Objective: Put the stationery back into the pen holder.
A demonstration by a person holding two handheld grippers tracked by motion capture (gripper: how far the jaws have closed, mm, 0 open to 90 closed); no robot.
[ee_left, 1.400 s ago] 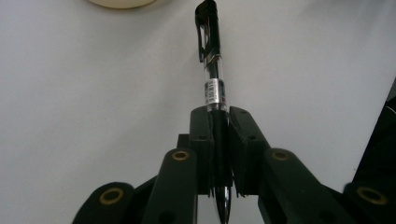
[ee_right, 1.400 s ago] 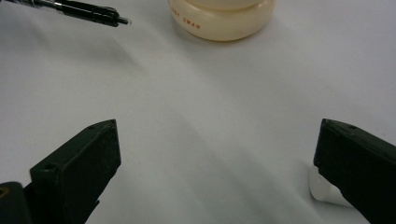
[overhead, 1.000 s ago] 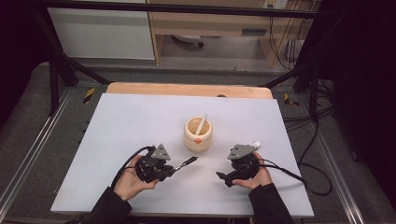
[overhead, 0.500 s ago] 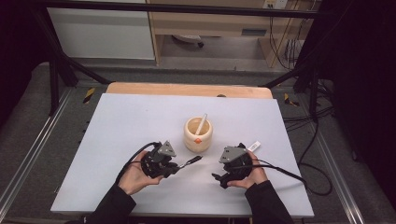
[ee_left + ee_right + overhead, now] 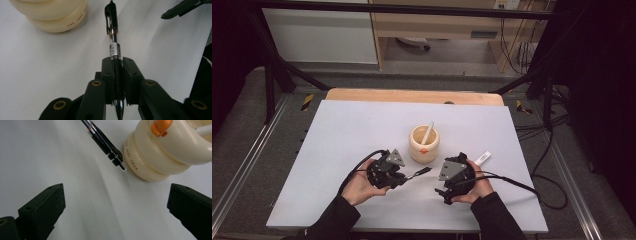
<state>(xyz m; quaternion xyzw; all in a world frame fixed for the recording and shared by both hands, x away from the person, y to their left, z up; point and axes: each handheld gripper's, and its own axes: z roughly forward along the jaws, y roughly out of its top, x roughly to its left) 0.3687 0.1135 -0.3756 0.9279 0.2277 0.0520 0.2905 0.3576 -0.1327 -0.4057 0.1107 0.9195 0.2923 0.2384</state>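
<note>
A cream cup (image 5: 424,144) with an orange beak-like knob stands mid-table, and a white stick (image 5: 427,133) leans in it. My left gripper (image 5: 404,176) is shut on a black pen (image 5: 418,174). In the left gripper view the pen (image 5: 113,30) runs forward from between the jaws, and its clip end lies right of the cup (image 5: 50,15). My right gripper (image 5: 441,184) is open and faces left toward the cup. The right gripper view has its jaws (image 5: 117,195) wide apart, with the pen's end (image 5: 110,147) close beside the cup (image 5: 160,152).
A white marker-like piece (image 5: 482,158) lies on the white tabletop (image 5: 337,130) just beyond the right hand. A wooden board (image 5: 412,96) lines the far edge. Black cables (image 5: 532,186) trail off to the right. Dark frame poles stand at the corners.
The right hand and its gripper have shifted left, closer to the cup and the pen's end. The left gripper has barely moved and still holds the pen.
</note>
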